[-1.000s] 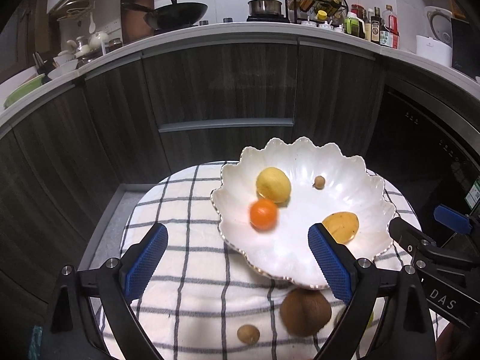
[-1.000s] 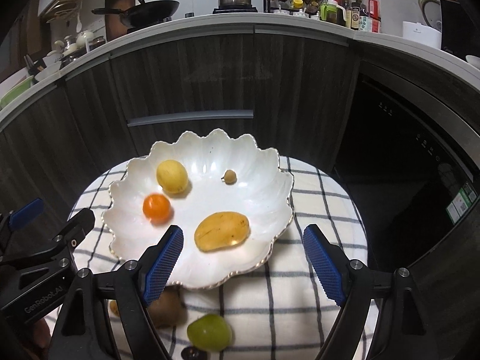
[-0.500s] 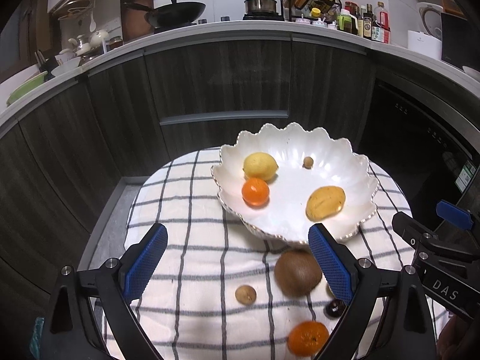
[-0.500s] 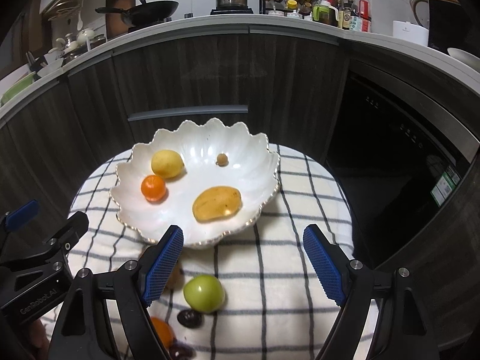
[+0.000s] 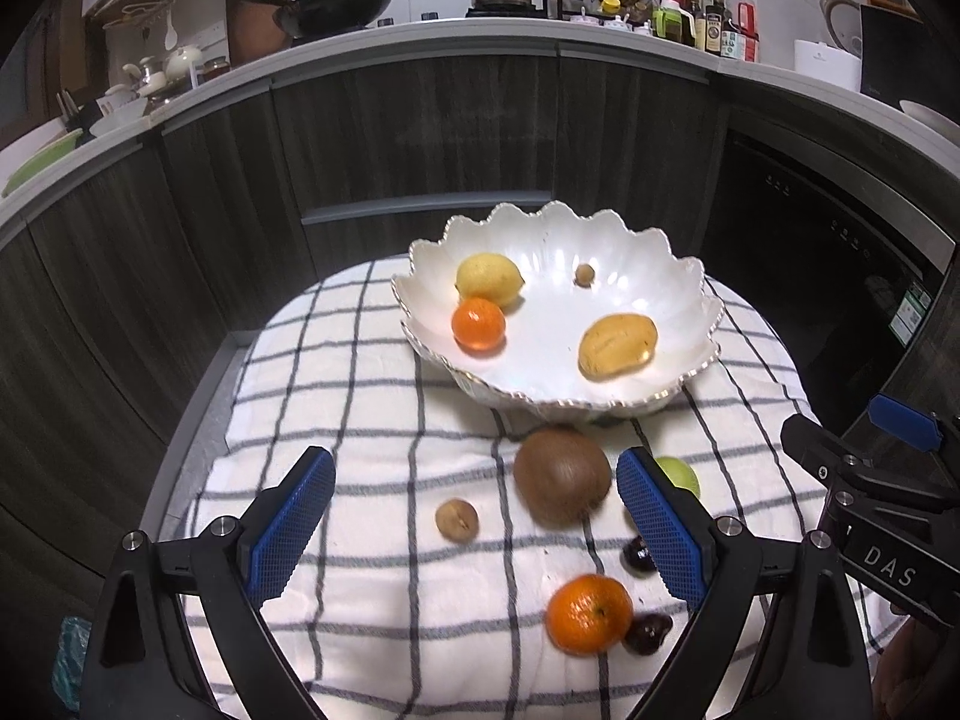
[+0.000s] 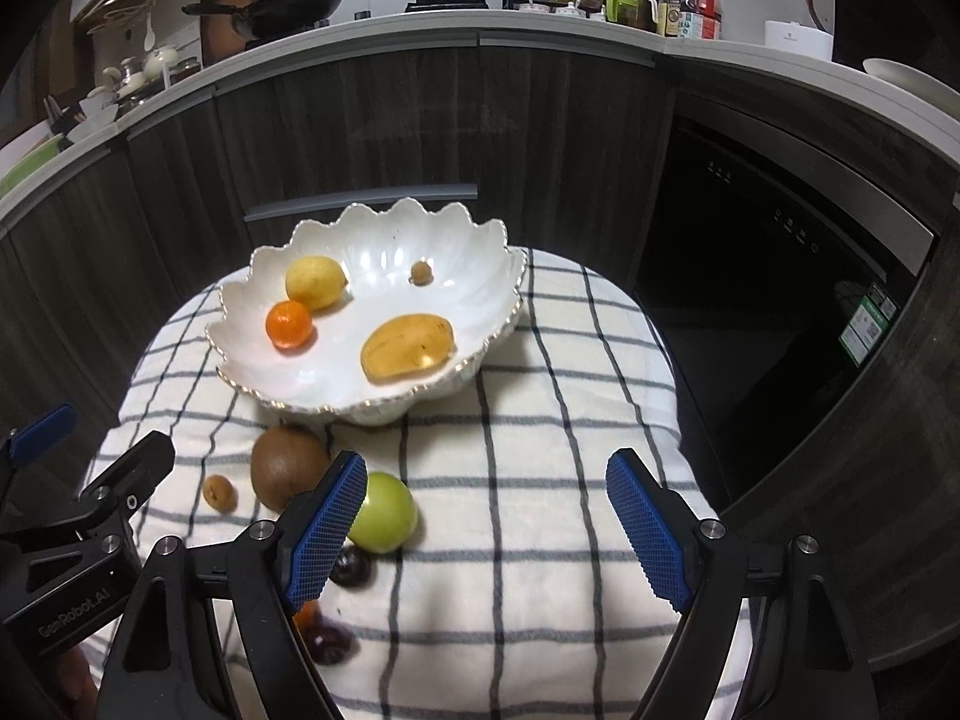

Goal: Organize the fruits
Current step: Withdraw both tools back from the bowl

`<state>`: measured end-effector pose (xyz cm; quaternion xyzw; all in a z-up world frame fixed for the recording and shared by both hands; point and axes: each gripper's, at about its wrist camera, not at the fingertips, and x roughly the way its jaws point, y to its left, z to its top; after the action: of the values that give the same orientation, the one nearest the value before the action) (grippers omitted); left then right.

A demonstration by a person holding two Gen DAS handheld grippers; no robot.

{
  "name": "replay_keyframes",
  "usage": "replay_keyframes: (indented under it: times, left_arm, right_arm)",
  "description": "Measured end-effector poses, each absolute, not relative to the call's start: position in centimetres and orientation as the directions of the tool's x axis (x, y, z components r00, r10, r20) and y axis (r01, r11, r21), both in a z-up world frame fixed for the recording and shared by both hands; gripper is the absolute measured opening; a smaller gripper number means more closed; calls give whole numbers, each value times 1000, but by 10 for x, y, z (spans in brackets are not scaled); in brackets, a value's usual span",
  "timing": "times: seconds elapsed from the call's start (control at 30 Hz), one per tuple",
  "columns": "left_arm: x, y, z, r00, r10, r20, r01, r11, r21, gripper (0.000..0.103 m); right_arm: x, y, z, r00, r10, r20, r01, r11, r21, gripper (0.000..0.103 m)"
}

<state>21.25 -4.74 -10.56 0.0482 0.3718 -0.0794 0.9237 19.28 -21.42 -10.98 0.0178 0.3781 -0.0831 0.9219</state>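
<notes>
Lying between the left gripper [image 5: 474, 531] pads (gaping): kiwi [image 5: 561, 483].

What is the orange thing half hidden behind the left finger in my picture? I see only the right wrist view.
Observer: It is a whole mandarin lying on the cloth, next to a dark cherry.
Operator: Thank you. Does the left gripper hold anything? I see only its side.
Observer: No. The left gripper is open and empty.
Operator: Which fruit is in front of it?
Observer: A small brown fruit shows between its fingers in the left wrist view.
</notes>
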Motion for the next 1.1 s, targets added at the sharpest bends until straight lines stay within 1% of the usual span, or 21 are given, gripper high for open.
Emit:
replay_keyframes:
  times: [0.3, 0.7, 0.97, 1.1]
  left_arm:
    - [197, -59, -126, 680, -142, -719, 219, 976, 14, 96]
    - [188, -70, -155, 651, -138, -746, 227, 974, 18, 95]
    - [189, -77, -174, 621, -137, -772, 242, 970, 23, 83]
    - [189, -80, -181, 610, -136, -781, 249, 968, 26, 82]
  right_arm:
    - [171, -224, -128, 670, -155, -726, 189, 981, -34, 83]
    - [156, -232, -150, 641, -161, -750, 208, 978, -32, 83]
    - [155, -235, -164, 621, -153, -769, 214, 977, -22, 83]
    - [155, -237, -168, 614, -150, -775, 216, 976, -18, 83]
